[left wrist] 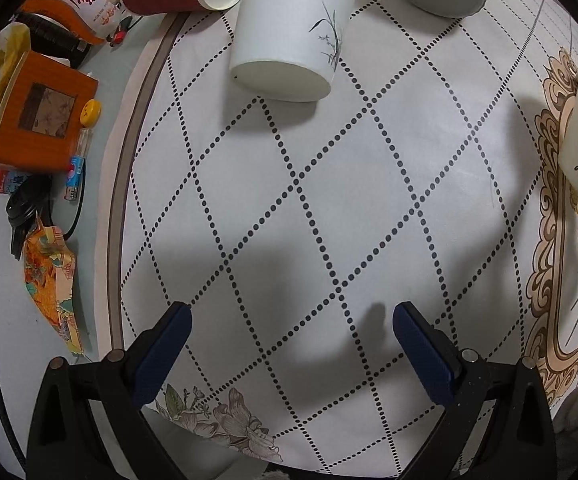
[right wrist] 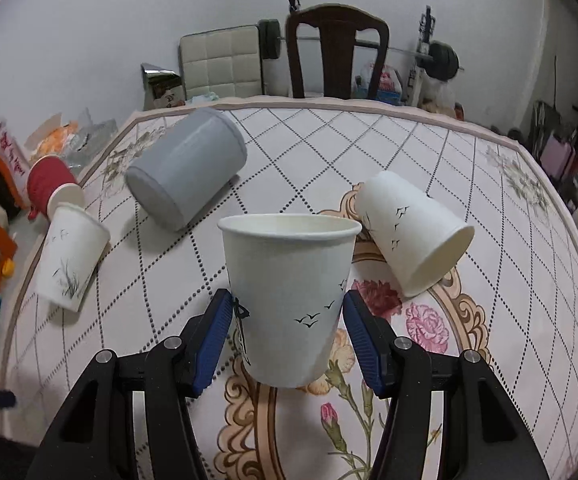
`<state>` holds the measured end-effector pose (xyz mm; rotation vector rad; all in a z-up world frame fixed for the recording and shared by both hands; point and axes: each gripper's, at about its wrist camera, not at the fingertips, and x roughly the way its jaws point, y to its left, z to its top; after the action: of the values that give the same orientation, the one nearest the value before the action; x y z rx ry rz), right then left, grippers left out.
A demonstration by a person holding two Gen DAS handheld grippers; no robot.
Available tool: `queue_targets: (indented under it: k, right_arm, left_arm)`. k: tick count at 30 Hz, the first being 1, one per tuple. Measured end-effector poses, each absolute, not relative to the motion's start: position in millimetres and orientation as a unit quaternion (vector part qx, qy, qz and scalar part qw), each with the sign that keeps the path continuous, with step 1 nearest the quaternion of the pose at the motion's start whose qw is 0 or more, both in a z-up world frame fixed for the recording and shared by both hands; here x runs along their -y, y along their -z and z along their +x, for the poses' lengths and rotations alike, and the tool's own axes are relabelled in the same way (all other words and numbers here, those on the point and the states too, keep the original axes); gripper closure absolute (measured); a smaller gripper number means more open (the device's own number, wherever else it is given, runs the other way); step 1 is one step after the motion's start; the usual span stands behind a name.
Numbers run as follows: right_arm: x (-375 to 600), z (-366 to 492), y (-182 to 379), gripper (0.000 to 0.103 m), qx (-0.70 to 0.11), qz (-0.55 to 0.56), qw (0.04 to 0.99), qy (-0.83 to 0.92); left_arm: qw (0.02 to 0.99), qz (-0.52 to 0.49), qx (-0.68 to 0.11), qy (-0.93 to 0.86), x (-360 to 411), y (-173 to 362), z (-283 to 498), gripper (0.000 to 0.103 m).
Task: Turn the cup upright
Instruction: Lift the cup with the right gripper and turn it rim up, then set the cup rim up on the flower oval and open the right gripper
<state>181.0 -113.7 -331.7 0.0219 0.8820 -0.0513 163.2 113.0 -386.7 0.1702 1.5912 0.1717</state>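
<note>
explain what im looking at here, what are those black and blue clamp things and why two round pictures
Those are two hand-held grippers, one in each of a person's hands; no robot arm is involved. Each carries a fisheye camera looking along its fingers, hence two round pictures.

The left wrist view shows the left gripper open and empty above the patterned tablecloth.

The right wrist view shows the right gripper with a white paper cup standing mouth-up between its blue pads; I cannot tell whether they are squeezing it.

Lying on their sides are another white paper cup, a grey cup, a third bird-printed cup and a red ribbed cup.
</note>
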Motion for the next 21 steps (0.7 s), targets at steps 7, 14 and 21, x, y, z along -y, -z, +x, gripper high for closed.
queue_targets:
  k: [7, 14, 21]
  right_arm:
    - [115.4, 154.9, 336.4, 0.043, -0.441, 0.009, 0.897, 0.023]
    - [129.9, 128.9, 331.6, 0.035, -0.475, 0.029, 0.879, 0.043]
    - [144.7, 96.9, 284.5, 0.016, -0.472, 0.032, 0.877, 0.081]
  left_arm:
    - [0.7, 0.084, -0.706, -0.073, -106.4, 373.6, 144.9, 0.0]
    - [0.718, 0.092, -0.687, -0.058, -91.9, 344.5, 124.1, 0.0]
    - [0.744, 0.095, -0.661, -0.033, -75.6, 299.3, 105.7, 0.0]
